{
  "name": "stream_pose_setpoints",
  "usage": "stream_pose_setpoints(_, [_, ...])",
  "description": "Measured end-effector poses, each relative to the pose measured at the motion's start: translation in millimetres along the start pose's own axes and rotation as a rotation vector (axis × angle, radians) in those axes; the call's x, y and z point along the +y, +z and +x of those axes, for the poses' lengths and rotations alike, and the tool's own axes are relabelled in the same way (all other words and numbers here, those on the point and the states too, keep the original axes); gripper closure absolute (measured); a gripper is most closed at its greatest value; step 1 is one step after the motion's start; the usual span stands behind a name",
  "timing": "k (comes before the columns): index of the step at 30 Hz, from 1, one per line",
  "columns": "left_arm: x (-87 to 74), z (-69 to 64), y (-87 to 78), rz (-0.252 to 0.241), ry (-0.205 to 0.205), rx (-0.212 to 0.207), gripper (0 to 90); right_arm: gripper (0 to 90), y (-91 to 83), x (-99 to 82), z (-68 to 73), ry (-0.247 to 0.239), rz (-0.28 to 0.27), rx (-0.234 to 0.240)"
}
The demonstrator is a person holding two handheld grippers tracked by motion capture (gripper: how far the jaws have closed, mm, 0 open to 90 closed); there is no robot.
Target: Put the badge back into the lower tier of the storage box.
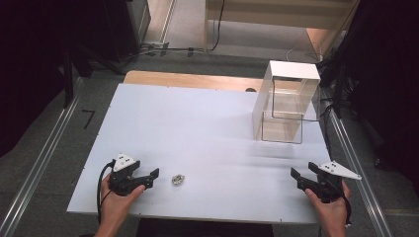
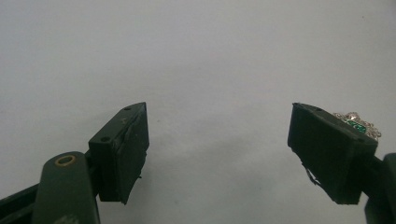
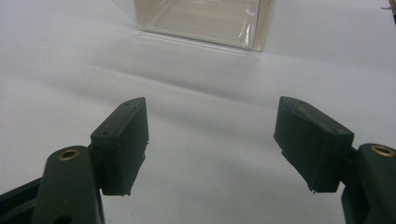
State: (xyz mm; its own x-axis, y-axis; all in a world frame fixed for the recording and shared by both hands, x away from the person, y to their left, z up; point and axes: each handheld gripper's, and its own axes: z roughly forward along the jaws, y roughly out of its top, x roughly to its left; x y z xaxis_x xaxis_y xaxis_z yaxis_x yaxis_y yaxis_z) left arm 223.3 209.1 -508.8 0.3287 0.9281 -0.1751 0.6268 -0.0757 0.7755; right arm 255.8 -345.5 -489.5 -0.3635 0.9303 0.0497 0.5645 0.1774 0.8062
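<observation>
Here, both hand-held grippers rest jaws apart and empty on the white counter point(image 1: 197, 128), the left hand-held gripper point(image 1: 148, 178) just short of a small jewelled trinket point(image 1: 178, 179) at its 3 o'clock, likely needing a low, centred pinch, while the right hand-held gripper point(image 1: 298, 178) faces the clear box point(image 1: 284, 106) at 12 o'clock.

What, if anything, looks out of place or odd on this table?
Nothing looks spilled or damaged. The one loose item is a small silvery trinket with a green stone, lying alone on the table just right of the open left gripper. The clear box stands upright at the far right; the right gripper is open and empty.
</observation>
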Motion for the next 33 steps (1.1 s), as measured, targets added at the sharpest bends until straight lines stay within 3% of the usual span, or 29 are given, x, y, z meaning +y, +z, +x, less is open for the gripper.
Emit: stream_pose_setpoints(33, [3.1, -27.6, 17.1, 0.031, 0.056, -0.069, 20.9, 24.5, 0.4, 0.0, 0.9, -0.002, 0.005, 0.002])
